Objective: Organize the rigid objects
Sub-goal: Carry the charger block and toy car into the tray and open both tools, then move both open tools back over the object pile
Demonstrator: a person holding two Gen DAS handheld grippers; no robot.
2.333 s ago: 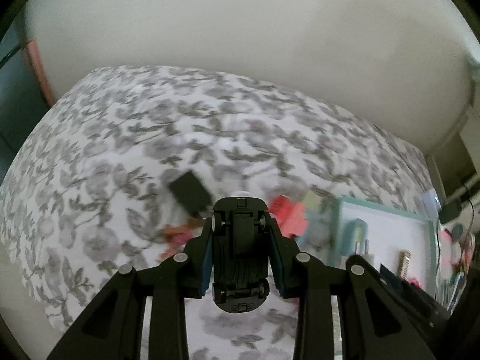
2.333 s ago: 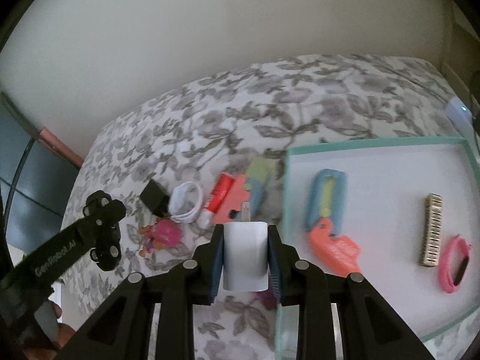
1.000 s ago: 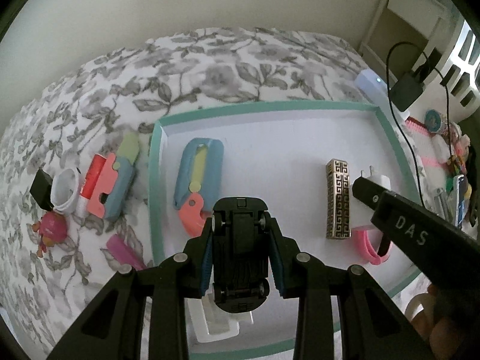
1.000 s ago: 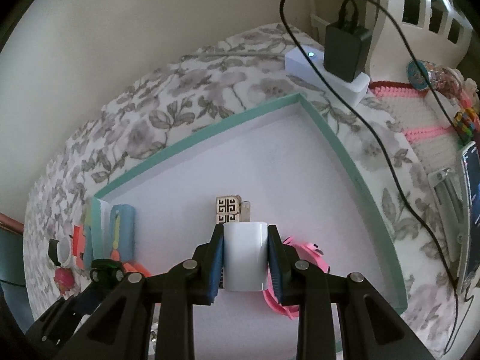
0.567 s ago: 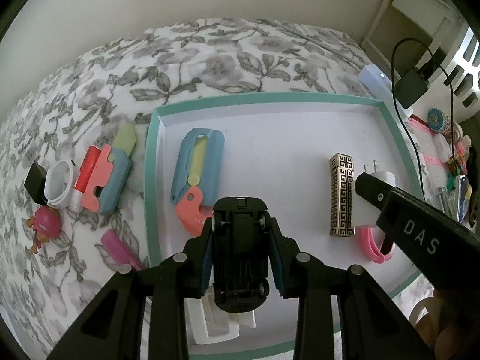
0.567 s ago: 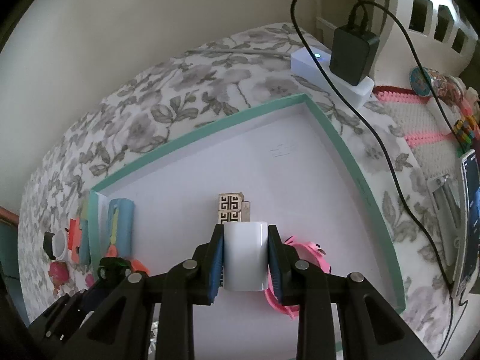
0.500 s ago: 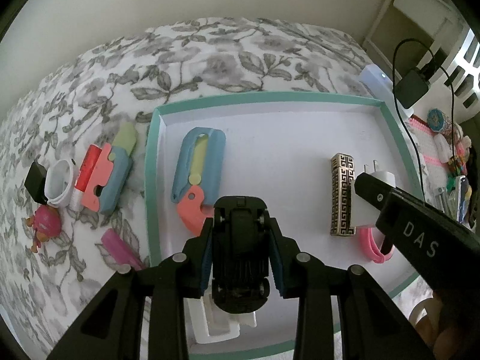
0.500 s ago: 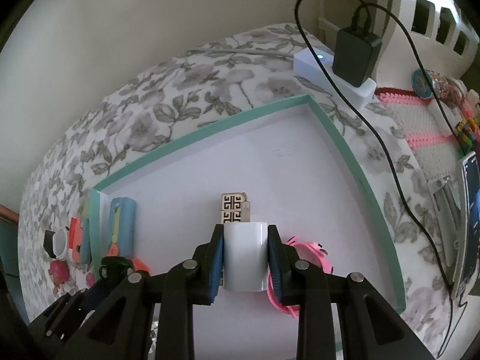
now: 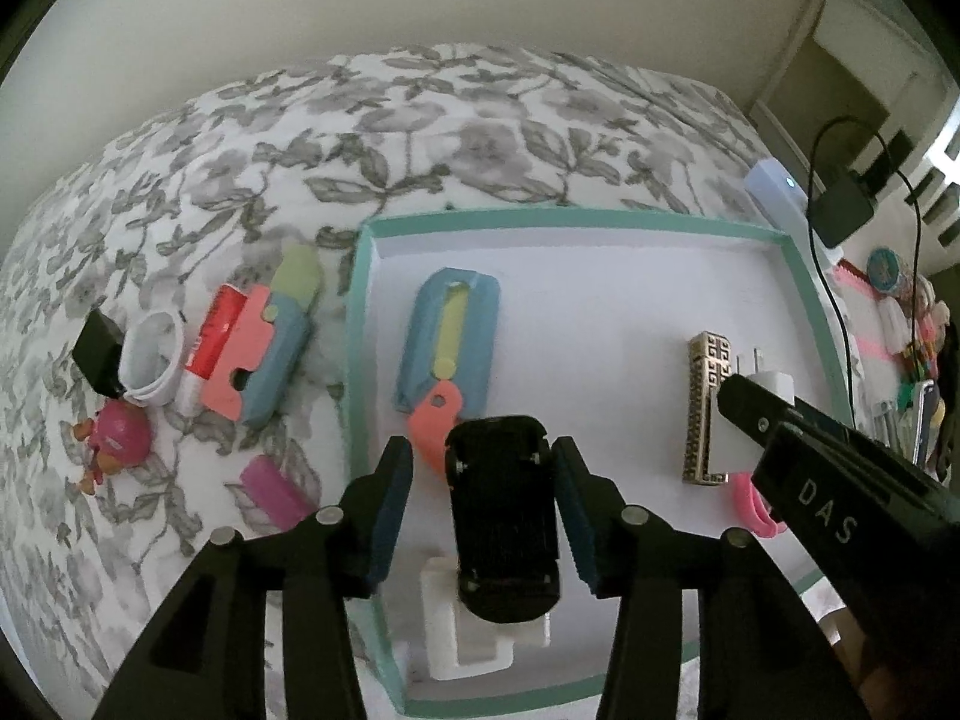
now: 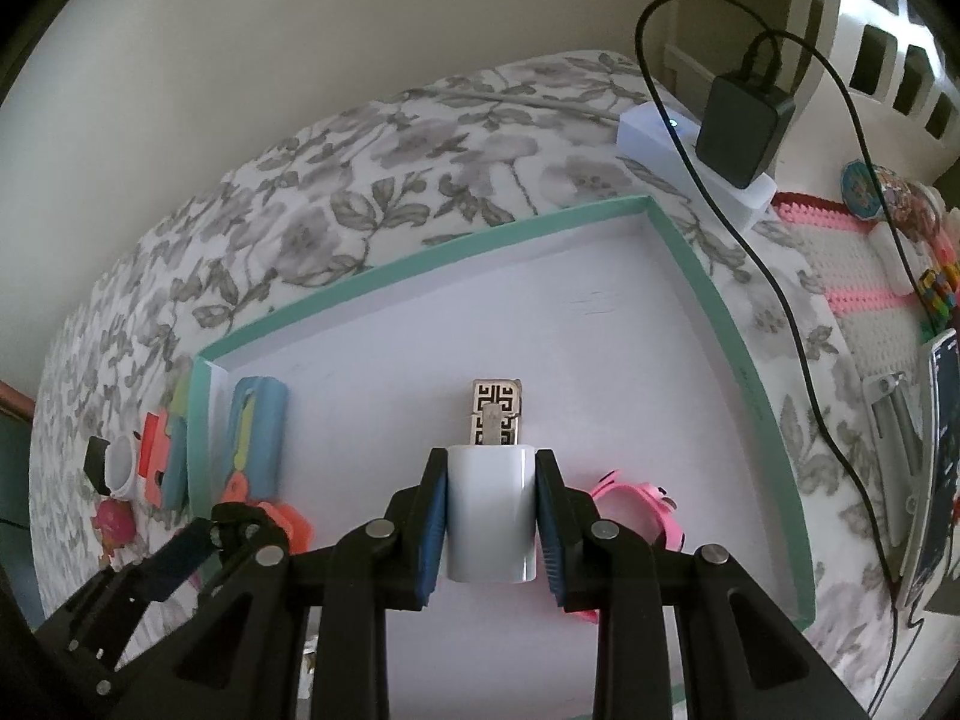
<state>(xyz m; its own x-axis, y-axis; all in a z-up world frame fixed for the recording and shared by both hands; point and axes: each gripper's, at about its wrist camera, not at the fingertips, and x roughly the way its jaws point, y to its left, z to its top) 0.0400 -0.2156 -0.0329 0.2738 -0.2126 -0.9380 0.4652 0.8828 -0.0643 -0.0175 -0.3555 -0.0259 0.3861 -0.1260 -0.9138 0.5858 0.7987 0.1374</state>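
Left wrist view. My left claw is low centre in the frame, jaws opening. The black toy car sits between them, underside up, with a visible gap on both sides, so no pad presses on it. It lies over the teal-rimmed tray, near the lower edge, partly atop a white block. I judge the car light, stiff, hard plastic, a bit slick; the flanks between the wheels are the place to take it. Whether it has settled on the tray floor or on the block I cannot tell. Above it in the tray: a blue and yellow folding toy with an orange tip. On the bedspread, left of the tray: a pink doll, a white ring, and a magenta piece partly hidden by my finger.

Right wrist view. My right claw, bottom centre, is clamped on a white plug adapter, held above the tray floor. It is smooth, rigid, light; the flat sides suit the pads. Just beyond it stands a gold patterned bar, its lower part hidden by the adapter. A pink band is cut off by my right finger. At lower left the left claw shows only in part.
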